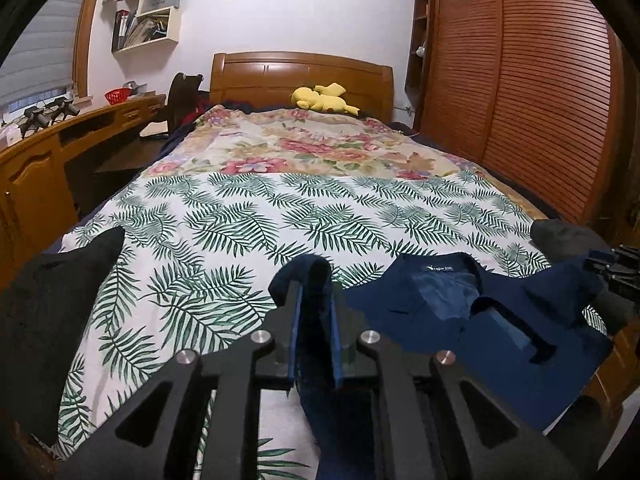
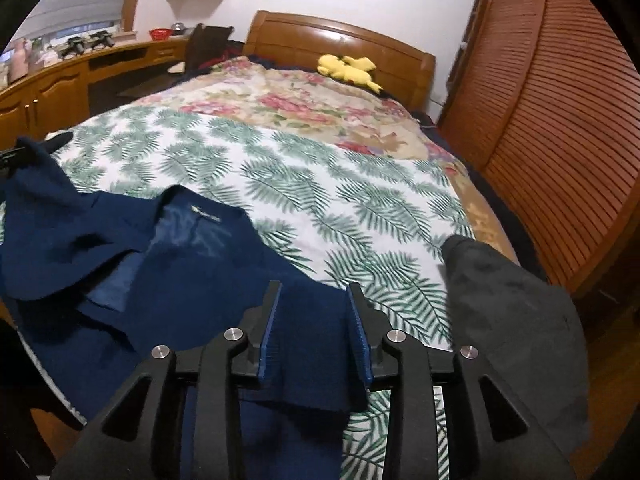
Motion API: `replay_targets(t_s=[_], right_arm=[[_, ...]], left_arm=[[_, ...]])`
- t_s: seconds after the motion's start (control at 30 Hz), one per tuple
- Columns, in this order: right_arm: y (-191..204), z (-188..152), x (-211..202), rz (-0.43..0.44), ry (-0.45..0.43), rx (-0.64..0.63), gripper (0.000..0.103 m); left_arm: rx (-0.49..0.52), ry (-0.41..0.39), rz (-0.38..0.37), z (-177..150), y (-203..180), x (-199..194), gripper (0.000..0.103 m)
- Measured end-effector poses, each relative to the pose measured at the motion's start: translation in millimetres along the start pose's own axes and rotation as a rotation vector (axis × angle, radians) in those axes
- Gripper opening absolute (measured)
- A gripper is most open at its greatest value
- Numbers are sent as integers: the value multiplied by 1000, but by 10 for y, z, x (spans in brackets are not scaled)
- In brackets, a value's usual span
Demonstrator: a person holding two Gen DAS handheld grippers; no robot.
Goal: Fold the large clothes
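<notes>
Navy jacket [image 2: 120,264] lies rumpled at near edge of bed [image 1: 320,216], collar and lining up. Left gripper [image 1: 314,300] pinches a bunched fold of it, jaws nearly together. Right gripper [image 2: 314,320] spread, cloth lies between the jaws but unpressed. Risk: that loose side sags off the near edge and drags the fold askew. Only left wrist view shows the pinch close up; right view alone shows the jacket's right hem free.
</notes>
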State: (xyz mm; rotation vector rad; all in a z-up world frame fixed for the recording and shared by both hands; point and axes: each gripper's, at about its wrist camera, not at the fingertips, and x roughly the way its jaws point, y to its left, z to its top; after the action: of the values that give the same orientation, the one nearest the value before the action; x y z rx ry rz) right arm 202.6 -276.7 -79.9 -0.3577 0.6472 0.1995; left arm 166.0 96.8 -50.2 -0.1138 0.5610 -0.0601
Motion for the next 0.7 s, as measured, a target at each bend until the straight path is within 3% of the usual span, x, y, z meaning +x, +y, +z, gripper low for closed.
replay_targets(t_s=[0.1,0.43,0.7], right_arm=[[127,22,-38,15,-9,-23,38],[762,-138,183,231,76,-67,43],[1082,-349,301,286,153,-139,44]], left_arm=[[1,-16,8,19,32,-55,12],[-35,-62,-9,60,193,-174,22],[-17,-29,-57,-3,25,-104,23]])
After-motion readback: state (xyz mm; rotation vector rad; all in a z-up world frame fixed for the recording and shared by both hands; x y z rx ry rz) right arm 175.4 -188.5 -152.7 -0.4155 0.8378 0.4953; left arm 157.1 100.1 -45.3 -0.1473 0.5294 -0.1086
